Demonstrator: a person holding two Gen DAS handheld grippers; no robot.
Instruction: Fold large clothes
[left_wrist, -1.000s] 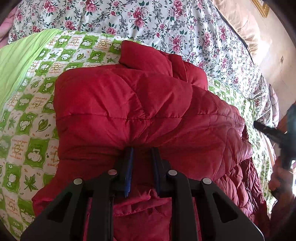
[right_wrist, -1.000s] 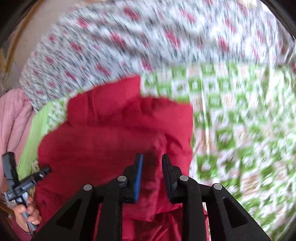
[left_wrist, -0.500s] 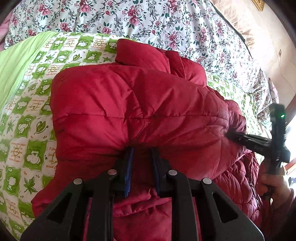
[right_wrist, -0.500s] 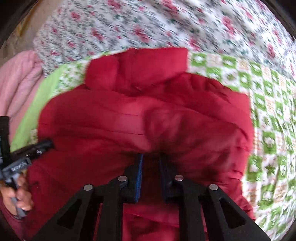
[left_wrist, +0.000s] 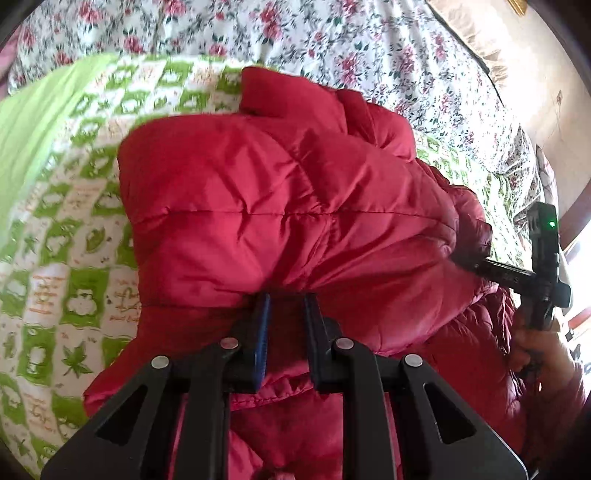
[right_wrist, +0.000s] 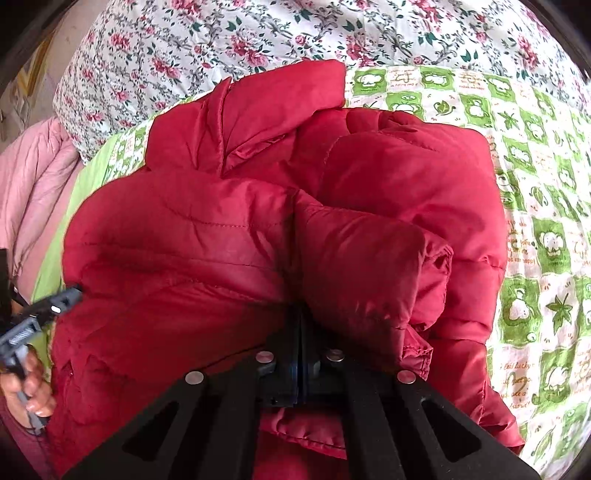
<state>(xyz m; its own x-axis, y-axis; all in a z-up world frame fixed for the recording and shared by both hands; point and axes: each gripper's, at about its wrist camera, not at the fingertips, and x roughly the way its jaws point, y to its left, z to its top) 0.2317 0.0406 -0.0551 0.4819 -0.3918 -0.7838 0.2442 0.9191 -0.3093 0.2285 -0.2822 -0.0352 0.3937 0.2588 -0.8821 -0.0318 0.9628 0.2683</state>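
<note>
A red puffer jacket (left_wrist: 280, 206) lay bunched on a bed, on top of a green-and-white sheet (left_wrist: 74, 266) printed with leaves and small figures. Beyond the sheet ran a floral quilt (left_wrist: 332, 40), and in the right wrist view a pink quilted cloth (right_wrist: 33, 177) lay at the far left, beside the sheet.

The left gripper (left_wrist: 286, 306) stood at the near edge of the jacket. Its fingers (left_wrist: 263, 325) were a little apart, with a thick fold of red cloth pressed between them, so it gripped the jacket. The quilted panel above it bulged up and away toward the collar end.

The right gripper (right_wrist: 298, 325) had its fingers brought tight together, and a seam of the jacket ran straight down into the line where they met. A puffed fold, perhaps a sleeve, drooped just to the right of it, with a stitched hem hanging below. Whether cloth was truly pinched between the fingers could not be fully seen, though the fabric drew in toward them.

Each camera caught the other gripper at the edge of its view, held in a bare hand (left_wrist: 535, 350) at the jacket's side. A green light glowed on the right one's body in the left wrist view.
</note>
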